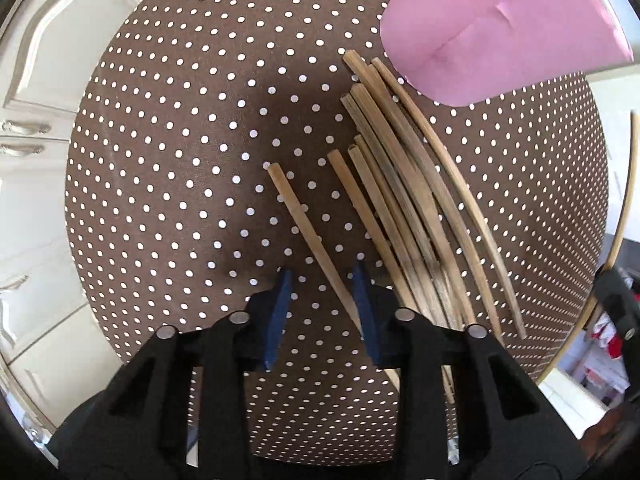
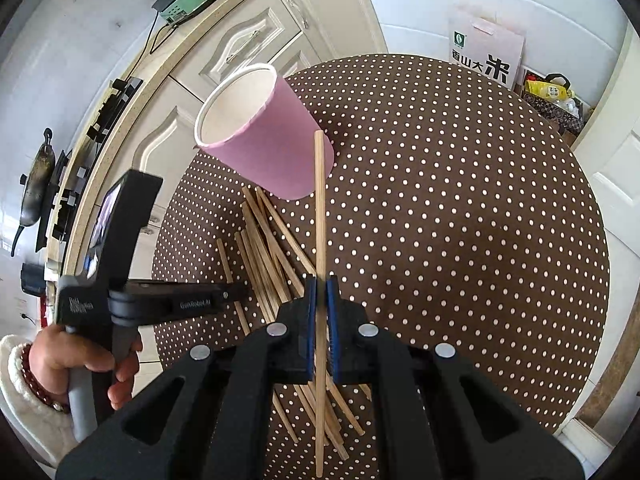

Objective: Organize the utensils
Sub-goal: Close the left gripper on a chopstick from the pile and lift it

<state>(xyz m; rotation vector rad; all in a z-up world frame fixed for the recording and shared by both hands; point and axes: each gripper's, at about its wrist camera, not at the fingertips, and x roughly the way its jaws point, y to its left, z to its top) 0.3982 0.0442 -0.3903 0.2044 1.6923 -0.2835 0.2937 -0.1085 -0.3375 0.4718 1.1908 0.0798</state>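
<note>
Several wooden chopsticks (image 1: 408, 200) lie in a loose pile (image 2: 272, 256) on the brown dotted tablecloth (image 1: 180, 140), in front of a pink paper cup (image 2: 268, 132) that stands upright with its mouth open. One chopstick (image 1: 304, 224) lies apart, to the left of the pile. My left gripper (image 1: 323, 270) points down over it. The jaws straddle this stick, which lies near the right pad (image 1: 366, 304), and the left pad stands clear of it. My right gripper (image 2: 320, 280) is shut on a single chopstick (image 2: 319, 200) that it holds upright beside the cup.
The round table (image 2: 460, 220) has bare cloth to the right of the pile. White cabinets (image 2: 248, 44) and a counter with a stove and pan (image 2: 38, 184) run along the far left. A rice bag (image 2: 486, 50) and boxes sit behind the table. A hand (image 2: 80, 360) holds the left gripper's handle.
</note>
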